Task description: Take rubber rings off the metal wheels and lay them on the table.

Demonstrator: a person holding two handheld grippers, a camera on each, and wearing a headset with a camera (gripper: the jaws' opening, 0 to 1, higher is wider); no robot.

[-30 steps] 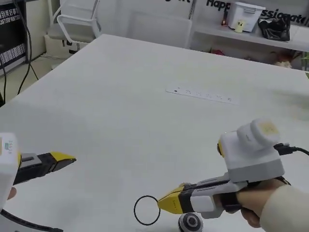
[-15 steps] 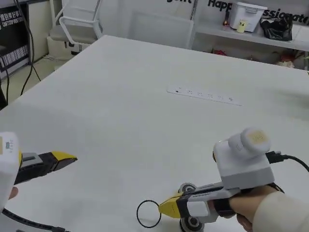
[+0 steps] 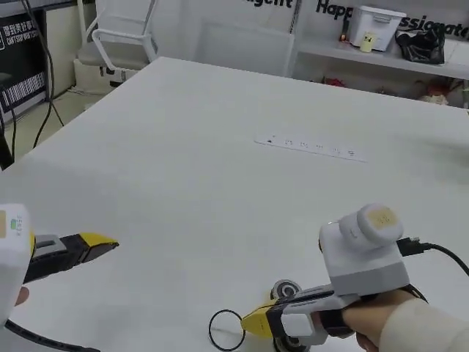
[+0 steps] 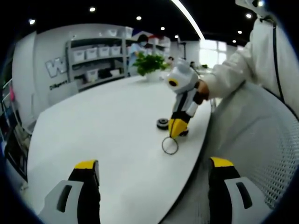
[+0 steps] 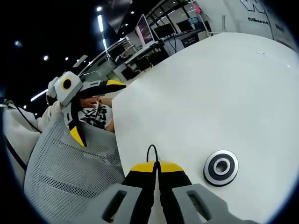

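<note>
The right gripper (image 3: pixel 253 323) is held low over the white table (image 3: pixel 183 183), closest to the person. Its two fingers are pressed tight together. The edge of a black rubber ring (image 3: pixel 226 329) is pinched between their yellow tips. The rest of the ring is seen on the table, straight out in front of the fingertips. In the right gripper view it is seen as a thin loop that comes up from the closed tips.

A metal wheel (image 3: pixel 286 289) is laid flat on the table just beside these fingers, not touching them. Part of a second wheel (image 3: pixel 293 343) is seen under the right gripper, mostly hidden.

The left gripper (image 4: pixel 153 163) is held well apart from the ring. Its fingers are spread wide, and nothing is held between them. In the left gripper view the ring and the first wheel are seen far ahead of these open fingers.

A white power strip (image 3: pixel 311 145) is laid on the table far beyond both pairs of fingers. Past the table's far edge, a chair (image 3: pixel 117 33) and a shelf (image 3: pixel 388 55) with a white box (image 3: pixel 375 22) are seen.
</note>
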